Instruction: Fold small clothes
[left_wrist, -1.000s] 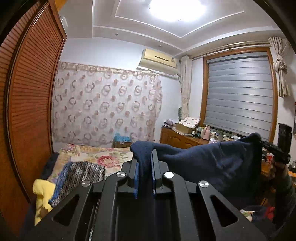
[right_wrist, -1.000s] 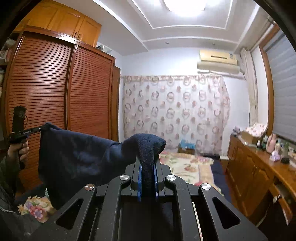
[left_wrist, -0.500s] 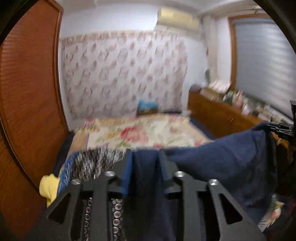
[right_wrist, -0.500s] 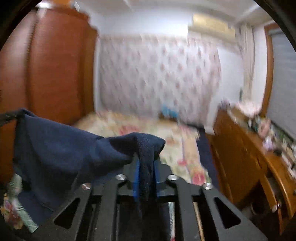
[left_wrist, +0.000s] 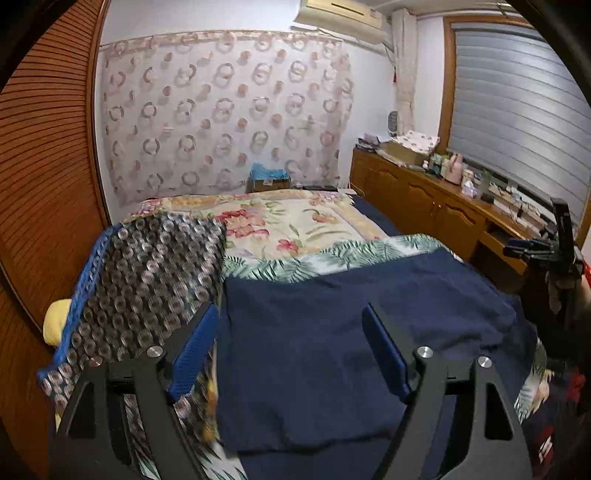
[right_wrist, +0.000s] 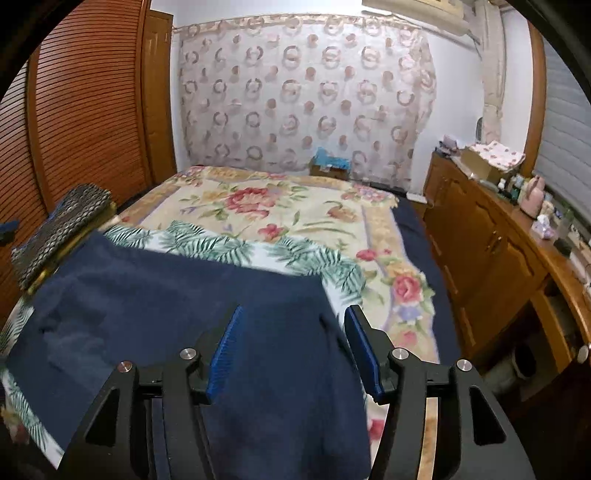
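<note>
The navy garment is lying spread flat on the floral bedspread, filling the lower centre. The left gripper and right gripper have just been opening, jaws gaping wide, clamping nothing. At upper centre, a cardboard box is holding blue fabric.

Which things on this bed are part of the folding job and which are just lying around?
Part of the job:
- navy garment, spread flat on the bed
- left hand-held gripper, jaws just opened, nothing between its pads
- right hand-held gripper, likewise open

Just lying about:
- patterned folded cloth
- yellow item
- floral bedspread
- cluttered wooden sideboard
</note>
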